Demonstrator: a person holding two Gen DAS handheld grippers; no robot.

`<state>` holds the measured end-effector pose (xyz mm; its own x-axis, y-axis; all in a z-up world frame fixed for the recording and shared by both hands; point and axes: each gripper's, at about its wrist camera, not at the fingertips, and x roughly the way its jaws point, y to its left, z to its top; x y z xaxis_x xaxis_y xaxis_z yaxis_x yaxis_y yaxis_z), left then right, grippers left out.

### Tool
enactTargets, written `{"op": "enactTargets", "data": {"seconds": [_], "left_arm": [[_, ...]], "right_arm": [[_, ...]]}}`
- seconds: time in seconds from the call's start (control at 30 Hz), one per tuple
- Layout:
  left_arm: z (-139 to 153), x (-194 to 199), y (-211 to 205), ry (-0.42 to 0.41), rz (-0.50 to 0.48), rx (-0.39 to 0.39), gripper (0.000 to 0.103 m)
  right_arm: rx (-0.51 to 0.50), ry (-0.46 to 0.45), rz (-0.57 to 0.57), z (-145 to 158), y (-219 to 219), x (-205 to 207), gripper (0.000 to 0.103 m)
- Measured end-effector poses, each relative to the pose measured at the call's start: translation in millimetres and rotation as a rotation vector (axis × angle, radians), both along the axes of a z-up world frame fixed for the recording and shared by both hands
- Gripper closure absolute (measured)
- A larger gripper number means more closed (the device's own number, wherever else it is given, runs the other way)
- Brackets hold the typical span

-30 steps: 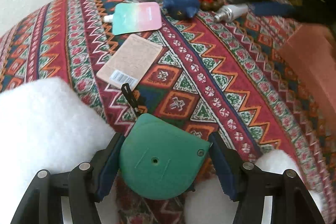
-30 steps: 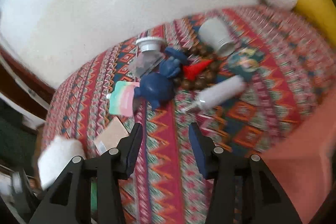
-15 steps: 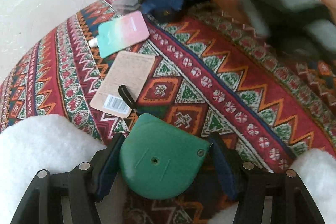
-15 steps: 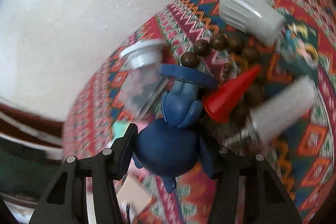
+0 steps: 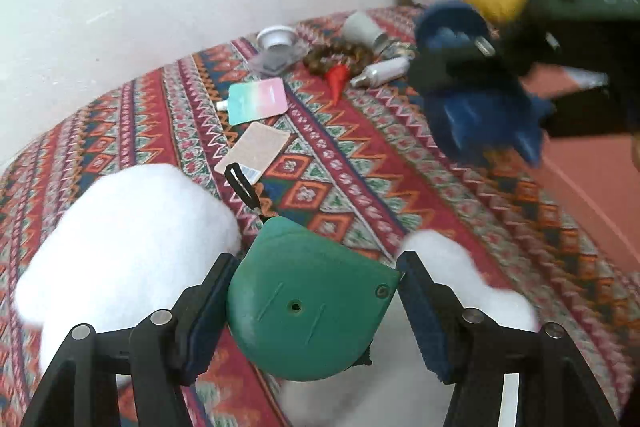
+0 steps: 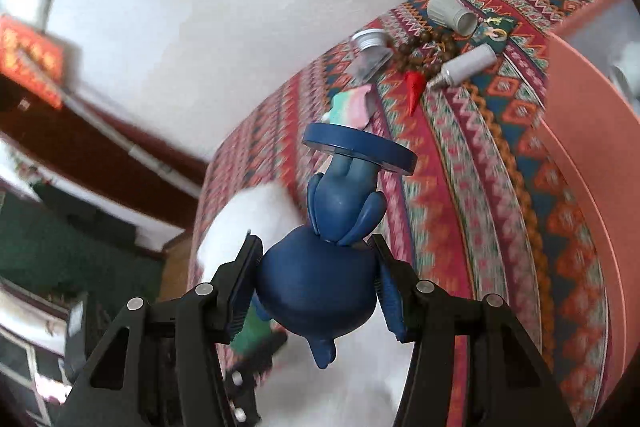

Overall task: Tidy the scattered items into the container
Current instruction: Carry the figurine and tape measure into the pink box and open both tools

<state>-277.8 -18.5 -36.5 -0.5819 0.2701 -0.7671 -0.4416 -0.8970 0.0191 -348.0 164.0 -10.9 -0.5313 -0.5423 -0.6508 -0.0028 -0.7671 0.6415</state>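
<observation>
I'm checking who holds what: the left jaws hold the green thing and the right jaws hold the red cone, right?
Not quite. The right gripper holds the blue figure, as the right wrist view shows. The red cone lies on the patterned cloth. The left gripper does hold the green thing.

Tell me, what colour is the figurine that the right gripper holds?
Dark blue all over, round base included. The right wrist view shows the figurine best.

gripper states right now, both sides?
Left hand-held gripper: shut on the green tape measure.
Right hand-held gripper: shut on the blue figurine, lifted off the patterned cloth.
</observation>
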Motion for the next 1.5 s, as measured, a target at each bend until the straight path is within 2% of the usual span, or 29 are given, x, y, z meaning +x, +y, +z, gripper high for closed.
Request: {"op": "enactTargets", "data": {"seconds": [0.23, 0.43, 0.6, 0.77, 0.93, 1.13, 1.3, 1.5], "left_arm": [[24.2, 81.3, 4.5, 0.049, -0.004, 0.017, 0.035], [31.9, 141.8, 17.9, 0.04, -0.016, 0.061, 0.035], [45.2, 183.9, 46.4, 0.053, -0.073, 0.086, 0.035], [71.8, 207.8, 91.6, 0.084, -0.168, 0.11, 0.035], [96.3, 218.3, 150.8, 0.139, -0.259, 0.109, 0.035], [108.7, 197.7, 218.1, 0.148, -0.342, 0.113, 0.035], [115.9, 151.0, 269.0, 0.136, -0.367, 0.14, 0.035], [115.3, 73.1, 320.2, 0.113, -0.366, 0.171, 0.035]], "right_arm": [[0.09, 0.083, 0.035, 23.5, -2.0, 118.7, 0.046], [0.174, 0.119, 0.03, 37.7, 13.8, 217.2, 0.046], [0.224, 0.142, -0.028, 49.1, 51.5, 278.9, 0.046], [0.283, 0.175, -0.147, 64.0, 104.3, 320.7, 0.046], [0.313, 0.205, -0.254, 83.3, 153.9, 335.2, 0.046], [0.37, 0.231, -0.354, 105.0, 213.6, 330.4, 0.046], [0.401, 0.228, -0.406, 113.0, 259.8, 297.6, 0.046], [0.424, 0.204, -0.44, 108.7, 306.8, 228.8, 0.046]]}}
